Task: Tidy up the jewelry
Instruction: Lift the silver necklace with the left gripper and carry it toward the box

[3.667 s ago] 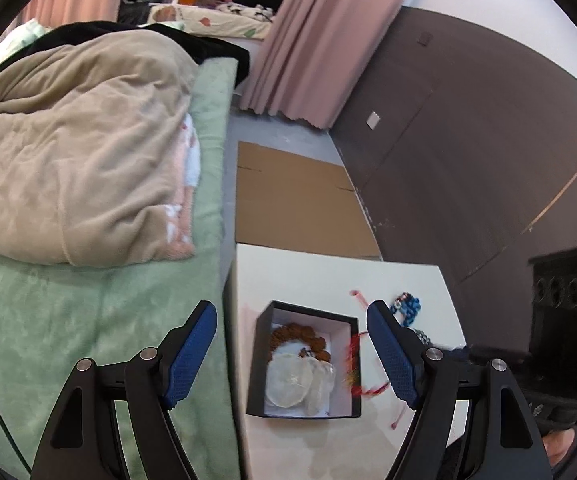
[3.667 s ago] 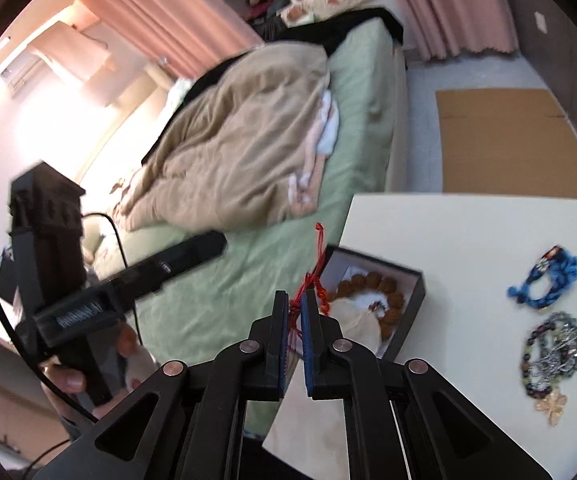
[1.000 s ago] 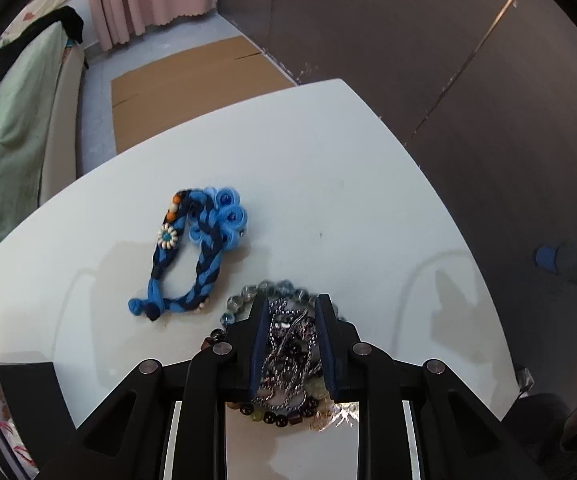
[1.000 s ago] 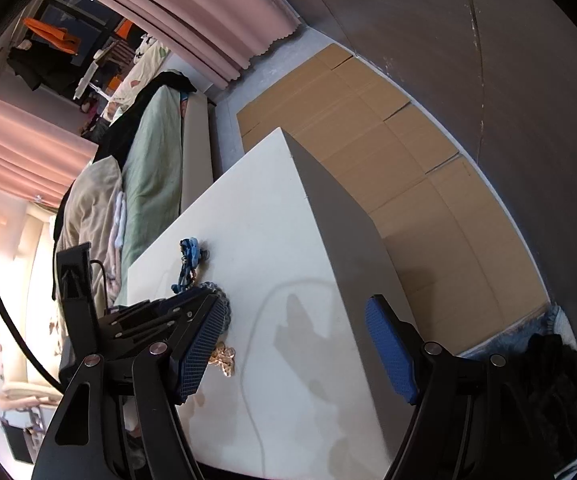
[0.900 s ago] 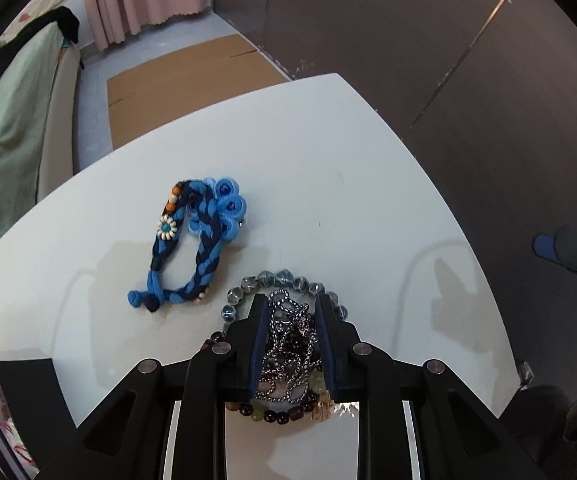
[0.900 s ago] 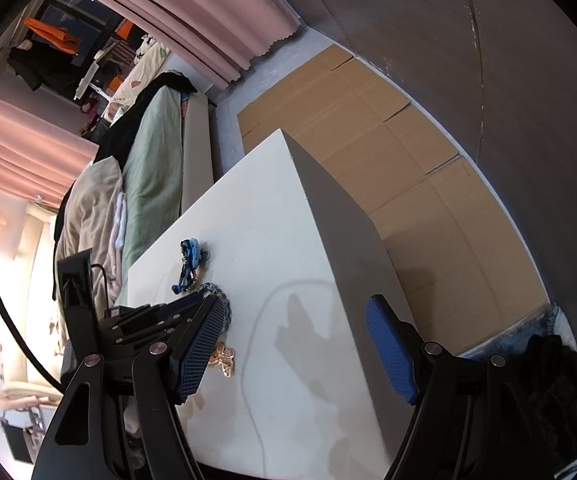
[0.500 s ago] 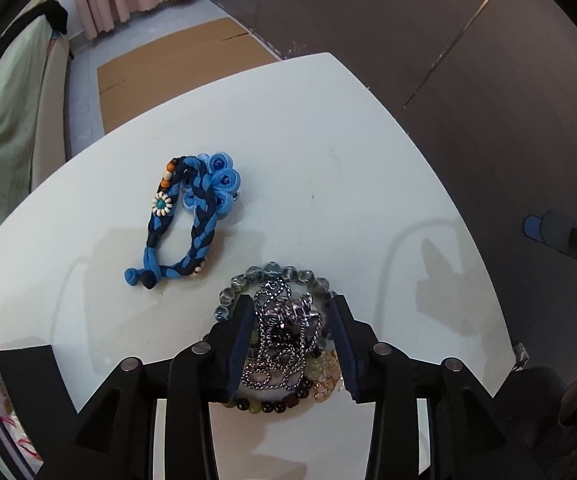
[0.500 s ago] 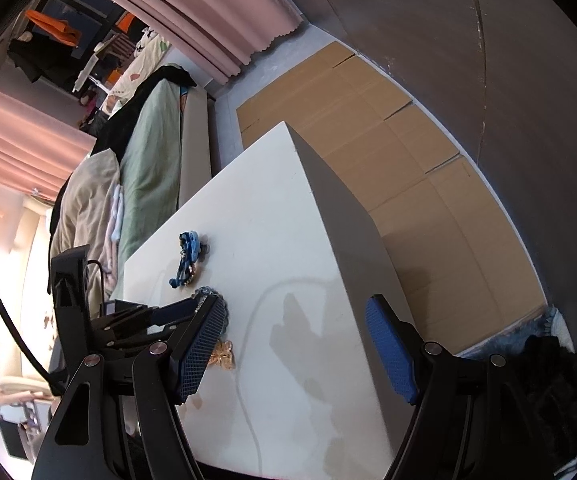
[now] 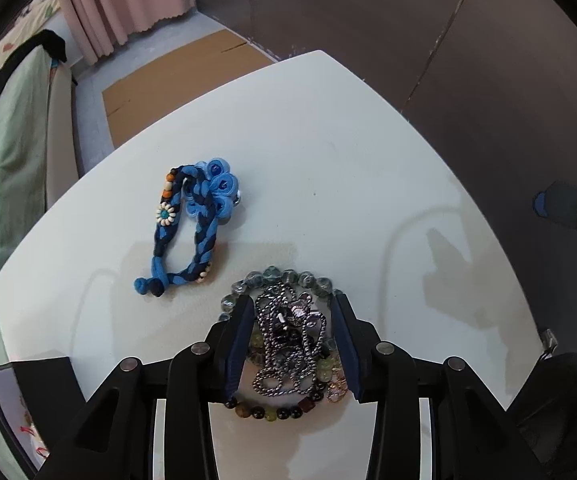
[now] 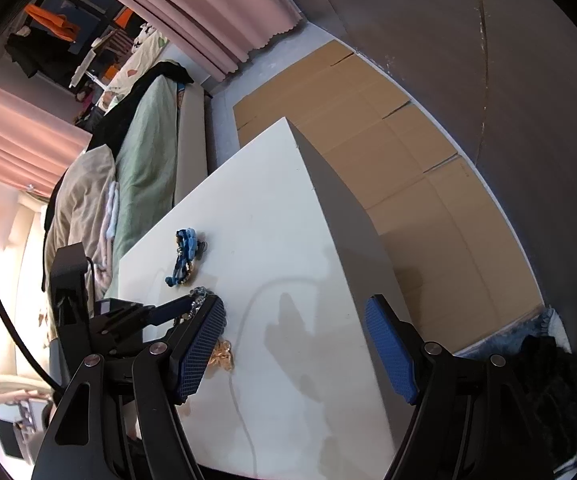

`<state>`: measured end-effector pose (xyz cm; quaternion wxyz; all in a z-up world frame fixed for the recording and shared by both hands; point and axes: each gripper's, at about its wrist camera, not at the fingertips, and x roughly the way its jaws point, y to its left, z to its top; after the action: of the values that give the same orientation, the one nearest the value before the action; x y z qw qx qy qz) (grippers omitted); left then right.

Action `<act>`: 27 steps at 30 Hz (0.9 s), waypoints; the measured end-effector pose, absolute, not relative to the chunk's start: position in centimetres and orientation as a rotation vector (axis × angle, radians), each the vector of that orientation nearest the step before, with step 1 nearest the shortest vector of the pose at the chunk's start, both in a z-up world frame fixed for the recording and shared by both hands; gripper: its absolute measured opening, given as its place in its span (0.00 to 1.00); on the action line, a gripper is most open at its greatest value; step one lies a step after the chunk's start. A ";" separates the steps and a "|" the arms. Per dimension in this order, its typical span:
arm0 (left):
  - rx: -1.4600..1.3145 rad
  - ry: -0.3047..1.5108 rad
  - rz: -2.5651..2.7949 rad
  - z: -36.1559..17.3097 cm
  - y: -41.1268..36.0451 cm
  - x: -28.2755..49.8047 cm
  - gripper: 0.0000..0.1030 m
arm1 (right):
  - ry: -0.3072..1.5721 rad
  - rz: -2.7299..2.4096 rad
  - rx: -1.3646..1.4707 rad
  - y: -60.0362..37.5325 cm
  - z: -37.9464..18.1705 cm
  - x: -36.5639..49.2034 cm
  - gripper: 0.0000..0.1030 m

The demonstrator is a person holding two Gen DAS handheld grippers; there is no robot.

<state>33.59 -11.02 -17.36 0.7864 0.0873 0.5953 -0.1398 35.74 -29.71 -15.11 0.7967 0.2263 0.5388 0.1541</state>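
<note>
**Left gripper lined up over the chain pile**

The left gripper [image 9: 293, 340] points down at the tangled silver metal chain [image 9: 290, 344], which sits inside a ring-shaped multicolour bead bracelet [image 9: 276, 410] on the white table [image 9: 328, 152]. Its jaws have just been opening and now straddle the chain, pads apparently not pressing. Next is probably a firm pinch and lift. The braided blue cord bracelet [image 9: 192, 220] lies nearby. The right gripper [image 10: 294, 350] hangs wide open, empty.

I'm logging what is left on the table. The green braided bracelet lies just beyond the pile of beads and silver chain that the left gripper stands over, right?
Not quite: the braided bracelet is blue, not green, as the left wrist view shows. It does lie just beyond the beads and silver chain that the left gripper stands over on the table.
</note>
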 end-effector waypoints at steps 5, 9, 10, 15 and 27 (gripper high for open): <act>0.238 1.272 -0.301 -18.0 -10.9 32.6 0.42 | 1.152 0.331 0.482 -29.6 -15.0 35.6 0.73; 0.216 1.256 -0.296 -17.8 -10.7 32.5 0.40 | 1.148 0.335 0.480 -29.3 -14.8 35.6 0.73; 0.205 1.244 -0.291 -17.6 -10.5 32.6 0.39 | 1.146 0.338 0.477 -29.2 -14.7 35.6 0.73; 0.129 1.218 -0.297 -16.0 -9.3 33.1 0.39 | 1.148 0.344 0.475 -28.8 -14.6 35.6 0.73; -0.028 1.120 -0.313 -11.2 -5.5 32.5 0.39 | 1.143 0.381 0.419 -25.7 -13.3 35.0 0.71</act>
<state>32.49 -5.51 -11.15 0.8356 -0.0134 0.5289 -0.1480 34.98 -25.71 -13.31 0.8035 0.1954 0.5335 0.1776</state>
